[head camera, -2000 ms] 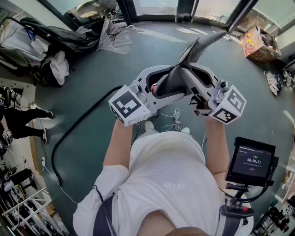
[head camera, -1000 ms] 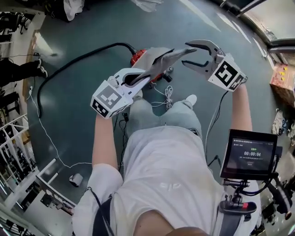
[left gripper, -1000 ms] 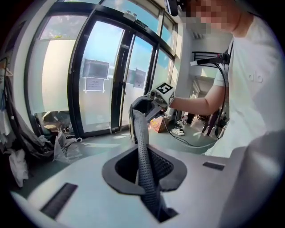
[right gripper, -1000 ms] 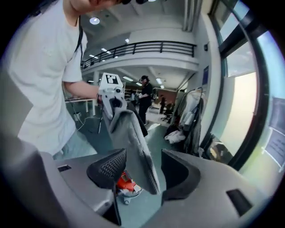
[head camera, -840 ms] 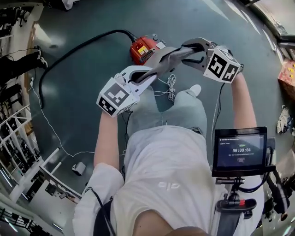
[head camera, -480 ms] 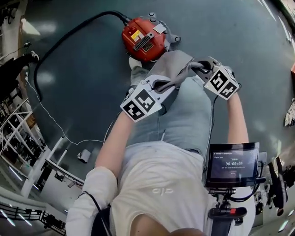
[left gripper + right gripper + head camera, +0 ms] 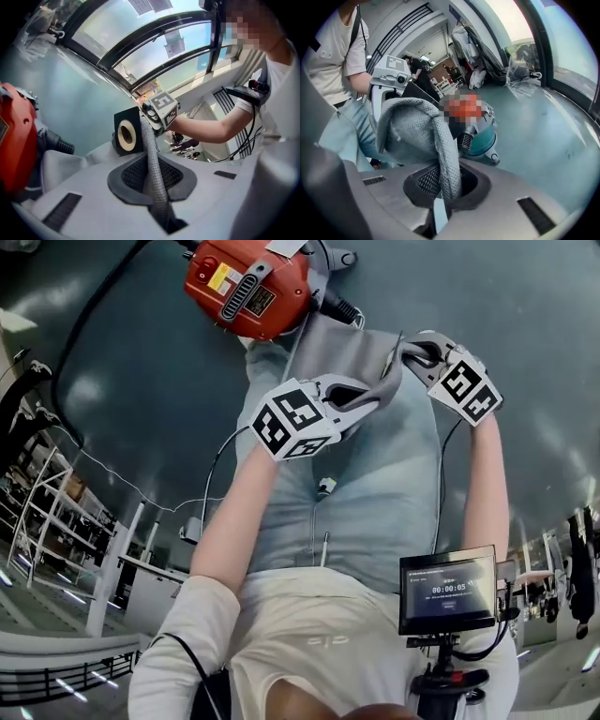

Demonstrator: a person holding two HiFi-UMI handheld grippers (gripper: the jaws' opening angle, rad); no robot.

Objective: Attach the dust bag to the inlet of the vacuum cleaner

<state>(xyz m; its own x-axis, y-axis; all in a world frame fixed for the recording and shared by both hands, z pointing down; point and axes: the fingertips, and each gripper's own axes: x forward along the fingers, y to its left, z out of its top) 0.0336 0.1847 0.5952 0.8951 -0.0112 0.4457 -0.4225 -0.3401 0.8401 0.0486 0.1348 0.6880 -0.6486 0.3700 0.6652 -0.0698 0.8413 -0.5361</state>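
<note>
Right now you hold the grey woven-fabric dust bag (image 7: 349, 345) by two edges. The left claw (image 7: 367, 395) is clamped on one fold and the right claw (image 7: 415, 351) on another, with the bag slung between them over your legs at upper centre of the head view. The round red vacuum cleaner (image 7: 246, 282) sits on the floor at upper left, near the bag. Turn the bag's black card collar with its round hole (image 7: 125, 136) toward the inlet, which I cannot pick out, and grip firmly so the fabric doesn't slip.
</note>
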